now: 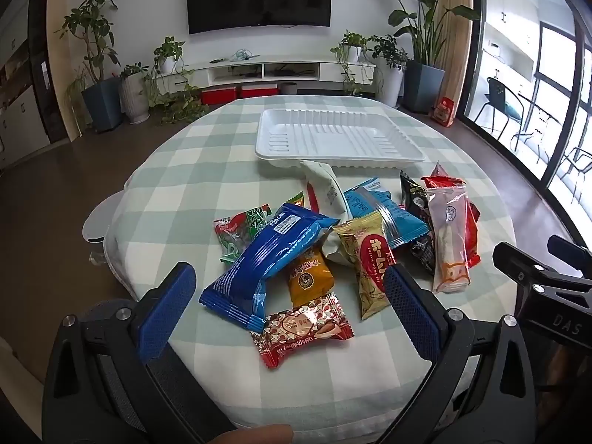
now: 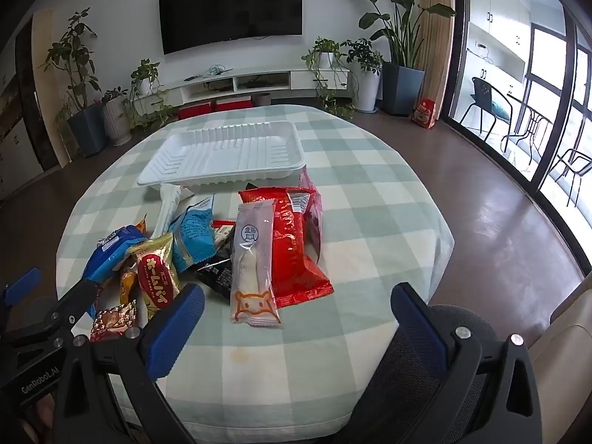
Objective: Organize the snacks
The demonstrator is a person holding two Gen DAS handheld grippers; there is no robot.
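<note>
Left wrist view: the left gripper (image 1: 288, 303) is hanging over the near end of the snack heap, its blue fingers (image 1: 166, 310) standing as wide as they go and holding nothing.
Right wrist view: the right gripper (image 2: 296, 327) is likewise gaping wide and carrying nothing, with only bare checked tablecloth (image 2: 370, 222) showing between its fingers.
Step in hand: I am judging this as the very start; the white tray (image 1: 266, 148) is sitting with nothing in it and every packet is still lying on the cloth.
Heap: the snacks are piling up loosely between the grippers and the tray, many overlapping.
Left target: the blue roll cake packet (image 1: 259, 259) is lying at about eleven o'clock from the left gripper, just beyond its left finger, and the small red almond packet (image 1: 301, 333) is sitting almost squarely between the fingers.
Right target: the pale long packet with a cat face (image 2: 253, 262) is lying at about eleven o'clock from the right gripper, resting on the red packet (image 2: 296, 251).
Tray: it is lying at twelve o'clock past the heap, touching the farthest packets.
Next move: one gripper probably needs lowering onto a top, unpinned packet, closing gently, then carrying it forward to the tray.
</note>
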